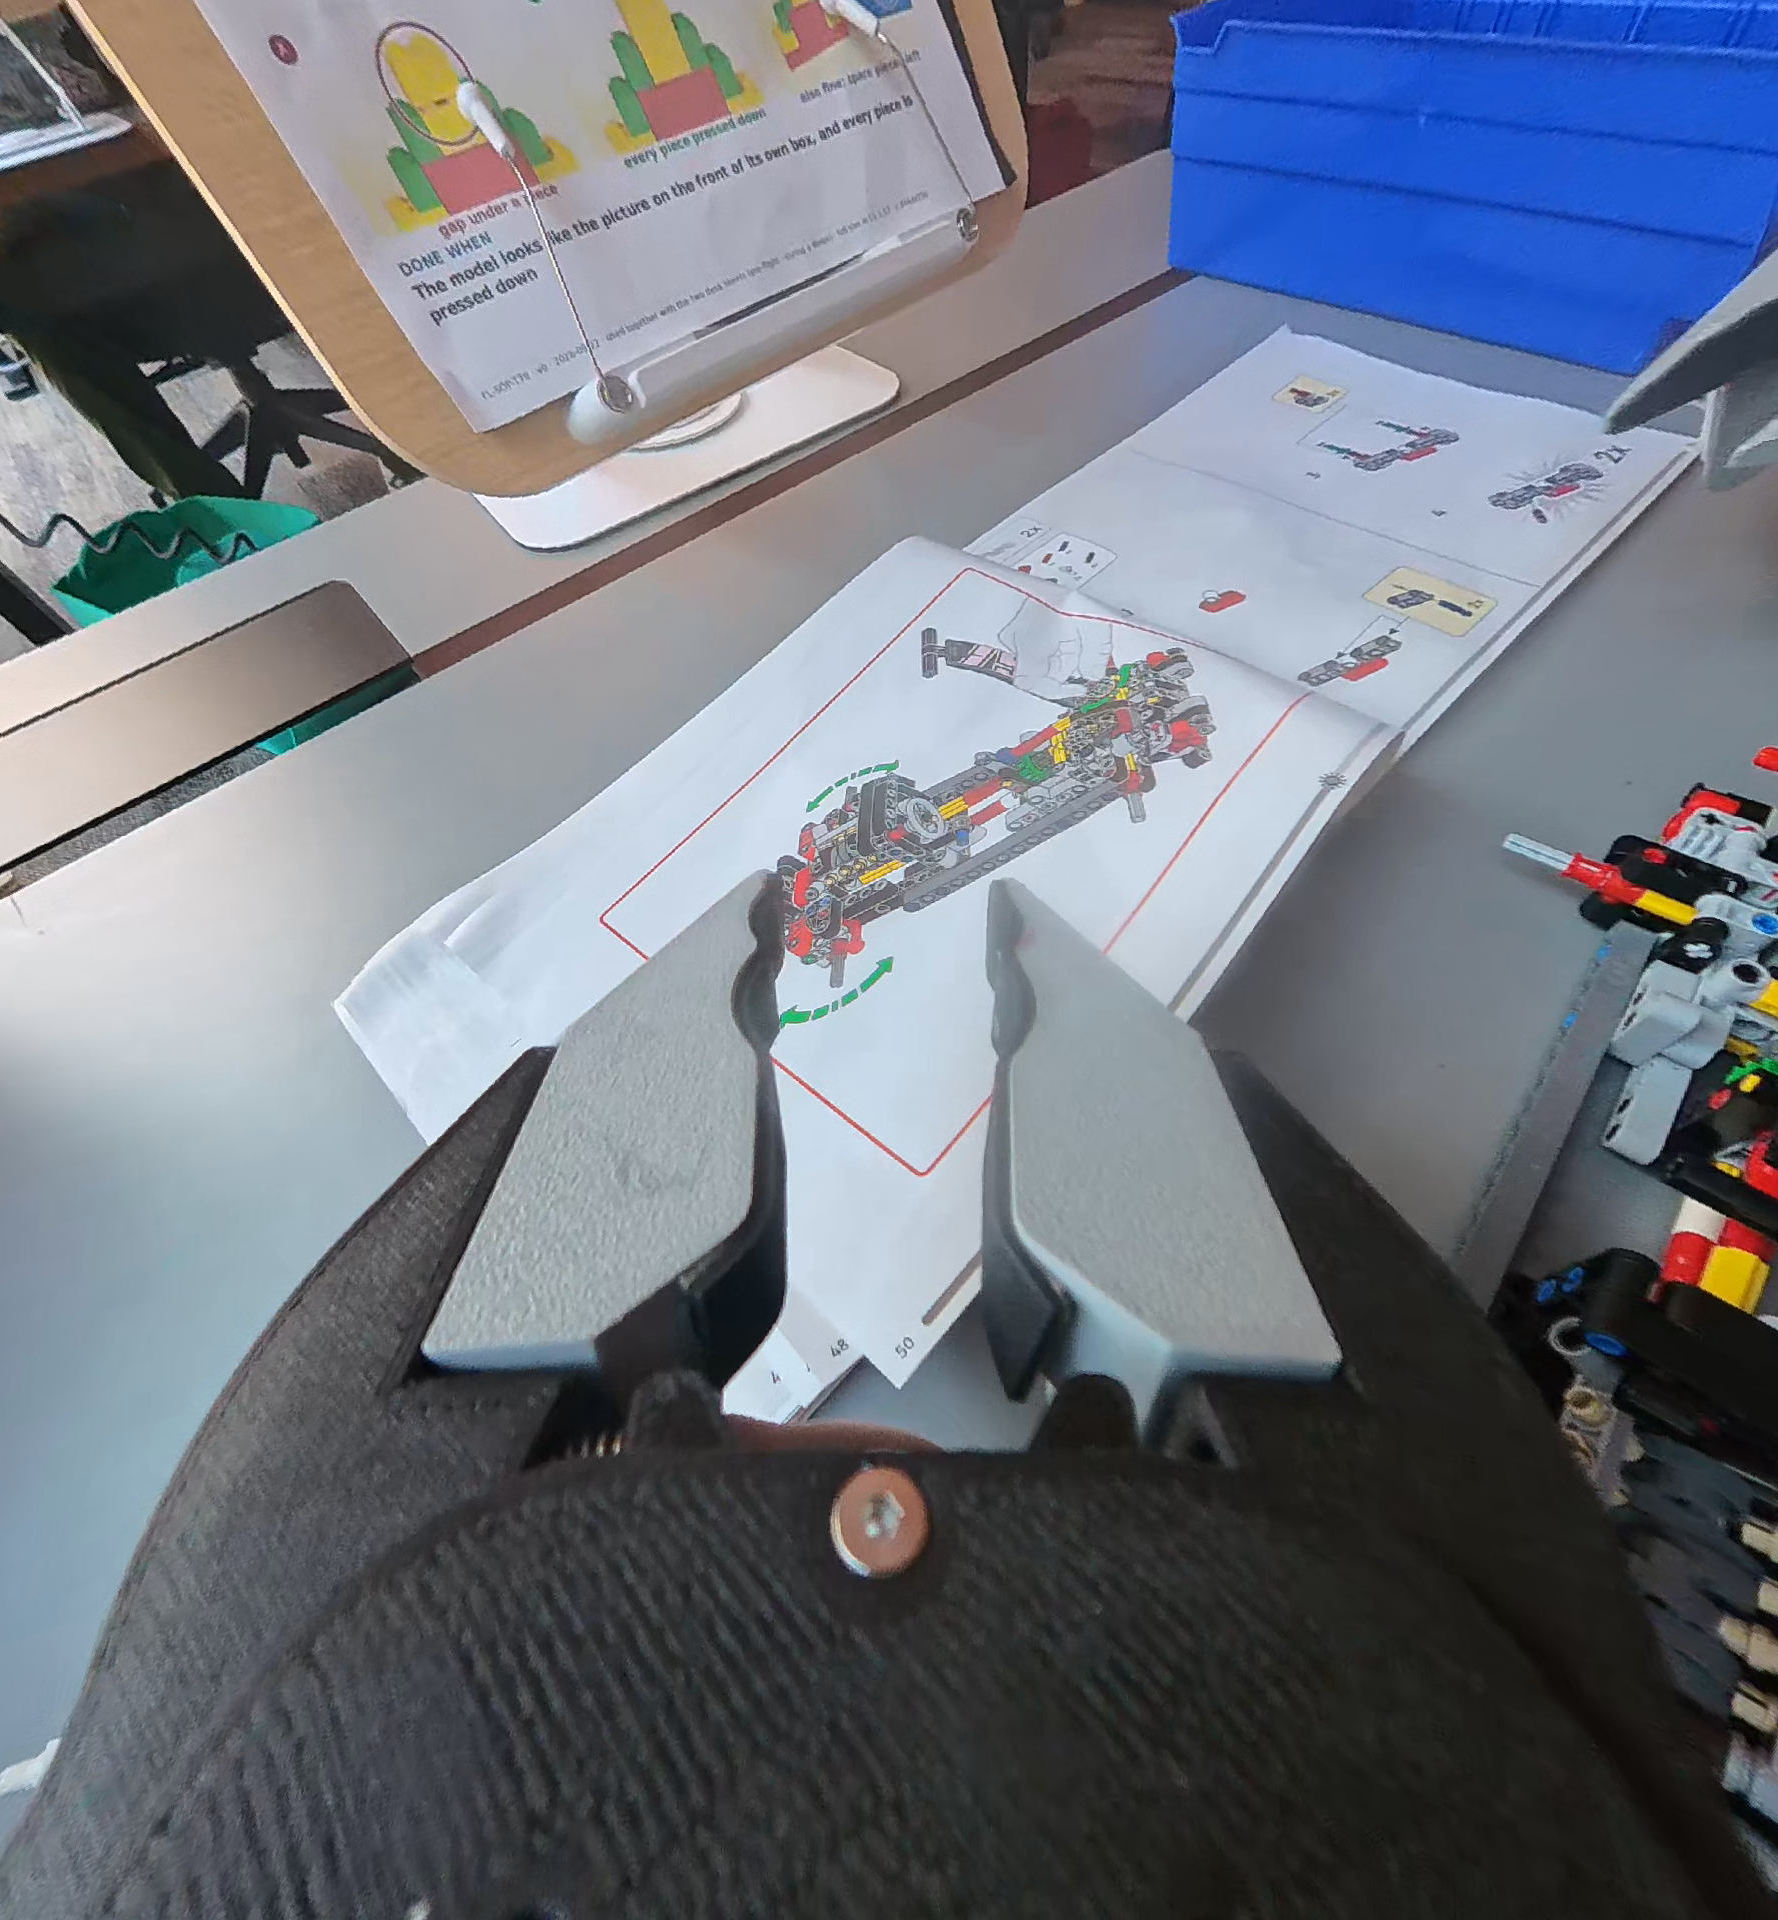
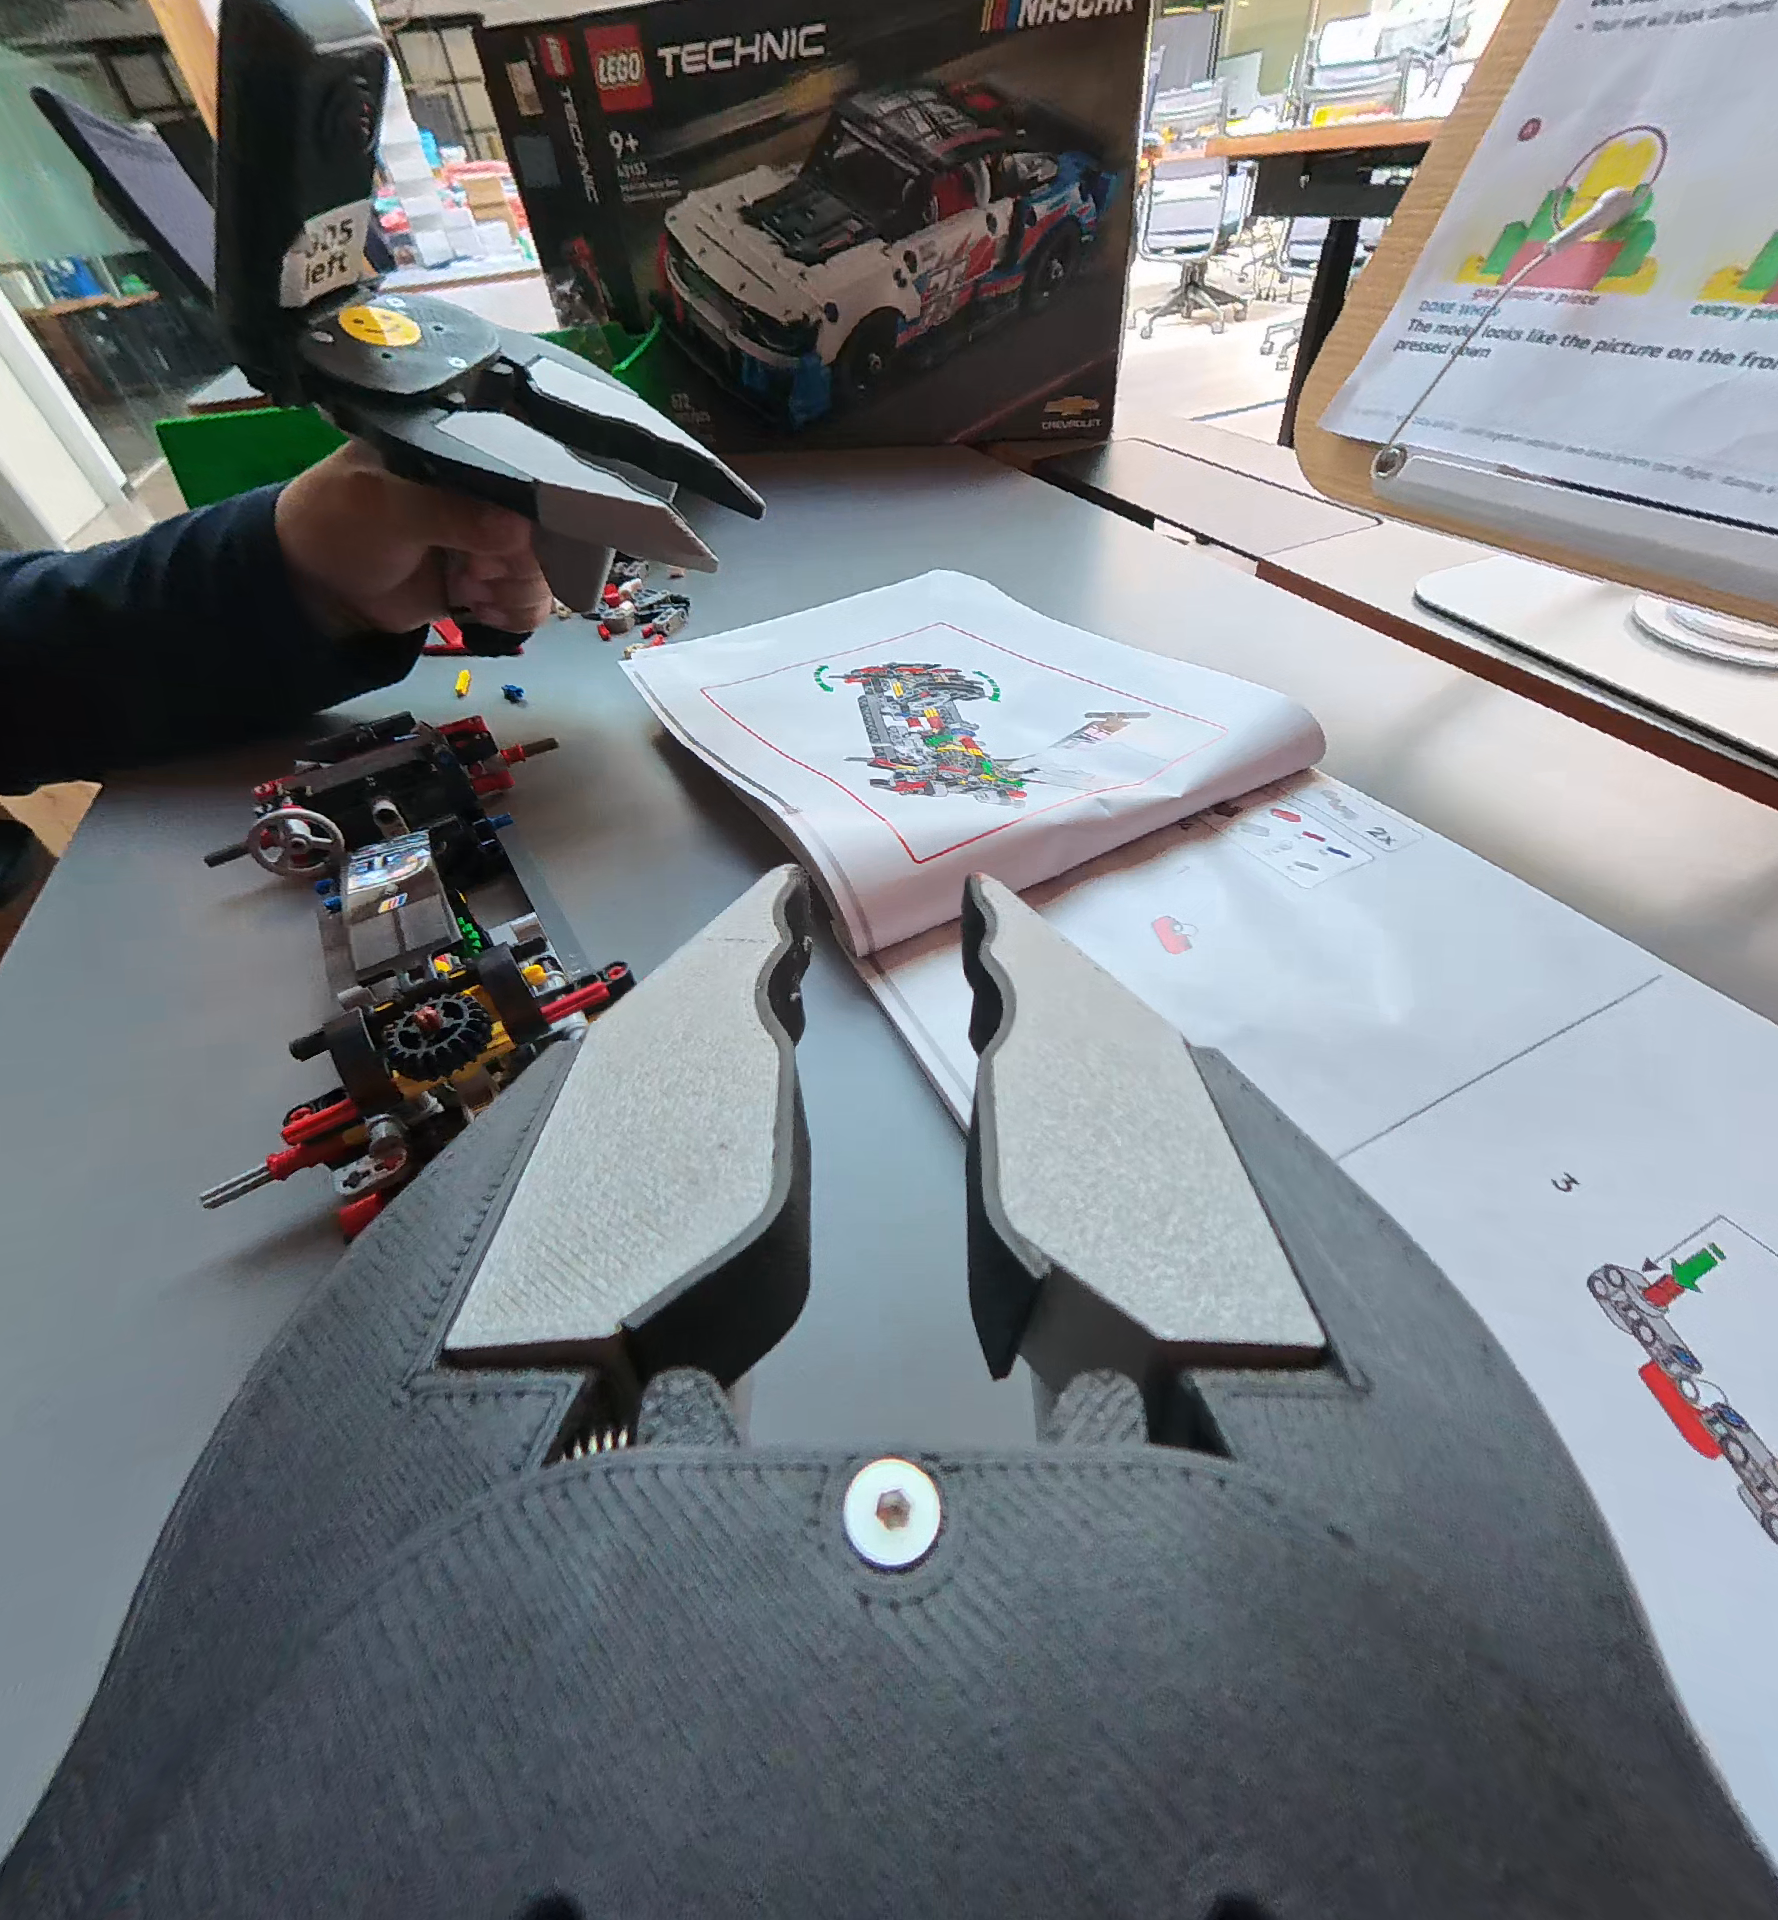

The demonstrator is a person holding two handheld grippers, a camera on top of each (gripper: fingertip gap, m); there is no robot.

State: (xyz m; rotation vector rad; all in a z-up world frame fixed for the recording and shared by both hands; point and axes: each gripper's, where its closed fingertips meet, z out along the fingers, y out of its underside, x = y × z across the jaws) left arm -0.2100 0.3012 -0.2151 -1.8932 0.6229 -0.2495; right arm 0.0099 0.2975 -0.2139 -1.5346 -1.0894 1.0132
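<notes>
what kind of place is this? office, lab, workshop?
Likely an office-type workspace set up as a toy-brick assembly station. On the grey table lie an open instruction booklet and a half-built brick car chassis; the kit's box stands behind, with desks and office chairs beyond.

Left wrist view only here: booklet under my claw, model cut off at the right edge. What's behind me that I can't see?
Observer: A kit box stands upright at the table's far edge.
Operator: Any loose parts?
Observer: Yes, a small pile lies beyond the model, with a yellow piece and a blue piece lying apart from it.
Operator: Right claw holding anything?
Observer: No. The right claw is open, over the booklet edge.
</notes>
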